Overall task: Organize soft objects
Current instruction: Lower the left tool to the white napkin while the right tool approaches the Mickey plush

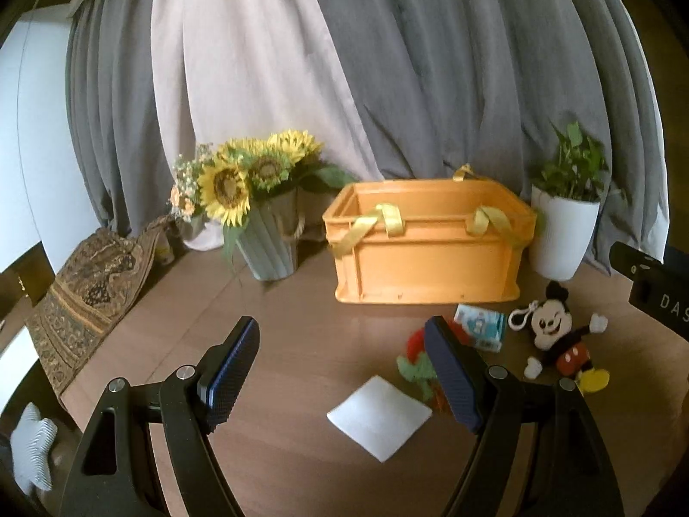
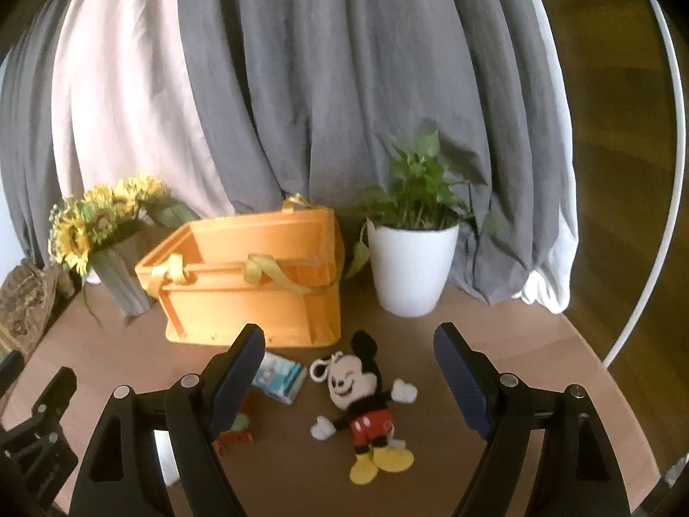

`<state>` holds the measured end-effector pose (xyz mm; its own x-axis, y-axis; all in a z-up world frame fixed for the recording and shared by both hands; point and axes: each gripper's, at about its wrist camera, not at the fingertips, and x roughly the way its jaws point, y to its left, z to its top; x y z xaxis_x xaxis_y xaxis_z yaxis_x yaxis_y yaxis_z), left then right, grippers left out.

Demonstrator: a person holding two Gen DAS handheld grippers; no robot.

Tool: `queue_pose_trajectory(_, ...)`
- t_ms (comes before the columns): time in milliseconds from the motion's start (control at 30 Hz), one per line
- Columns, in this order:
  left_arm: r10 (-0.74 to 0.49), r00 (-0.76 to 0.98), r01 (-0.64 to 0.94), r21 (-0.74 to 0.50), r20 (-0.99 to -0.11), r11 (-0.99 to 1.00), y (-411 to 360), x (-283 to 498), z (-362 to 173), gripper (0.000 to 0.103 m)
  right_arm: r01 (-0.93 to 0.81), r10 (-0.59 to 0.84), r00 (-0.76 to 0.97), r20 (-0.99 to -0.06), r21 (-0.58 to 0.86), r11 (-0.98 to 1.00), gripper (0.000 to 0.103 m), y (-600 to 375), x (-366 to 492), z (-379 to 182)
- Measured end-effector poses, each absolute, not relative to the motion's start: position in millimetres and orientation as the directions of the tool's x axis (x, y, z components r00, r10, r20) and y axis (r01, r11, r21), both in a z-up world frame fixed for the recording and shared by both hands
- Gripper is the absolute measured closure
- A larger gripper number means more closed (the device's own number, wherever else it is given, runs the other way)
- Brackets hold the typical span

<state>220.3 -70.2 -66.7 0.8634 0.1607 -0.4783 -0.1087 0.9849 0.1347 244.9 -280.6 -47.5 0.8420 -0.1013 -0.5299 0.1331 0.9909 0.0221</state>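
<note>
An orange crate [image 1: 426, 267] with yellow ribbon handles stands at the back of the round wooden table; it also shows in the right wrist view [image 2: 254, 301]. A Mickey Mouse plush [image 1: 560, 340] [image 2: 366, 405] lies in front of it. A small blue tissue pack [image 1: 480, 327] [image 2: 277, 379], a red and green soft toy [image 1: 415, 357] [image 2: 237, 428] and a white folded cloth [image 1: 379, 415] lie nearby. My left gripper [image 1: 344, 375] is open and empty above the table, left of the toys. My right gripper [image 2: 349, 383] is open and empty, above the Mickey plush.
A sunflower vase [image 1: 267, 241] [image 2: 116, 275] stands left of the crate. A white plant pot [image 1: 560, 232] [image 2: 409, 267] stands right of it. A patterned cloth [image 1: 86, 301] drapes the left table edge. Grey and white curtains hang behind.
</note>
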Motion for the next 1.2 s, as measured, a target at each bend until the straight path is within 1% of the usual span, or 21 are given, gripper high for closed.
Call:
queue_pose_trajectory(500, 0.168, 0.784, -0.114, 0.127, -0.598, 0.985, -81, 232, -120, 0.025, 0.090, -0.076, 0.765, -0.640, -0.010, 0.996, 0.021, -291, 255, -103)
queue_pose_trajectory(867, 0.179, 0.746, -0.118, 0.137, -0.642, 0.983, -83, 258, -153, 0.026, 0.098, -0.071, 0.706, -0.705, -0.003, 0.995, 0.021, -296, 279, -142)
queue_pose_trajectory(1200, 0.188, 0.686, -0.145, 0.121, -0.703, 0.982, -79, 280, -179, 0.027, 0.096, -0.070, 0.666, -0.743, -0.007, 0.995, 0.021, -296, 294, -170)
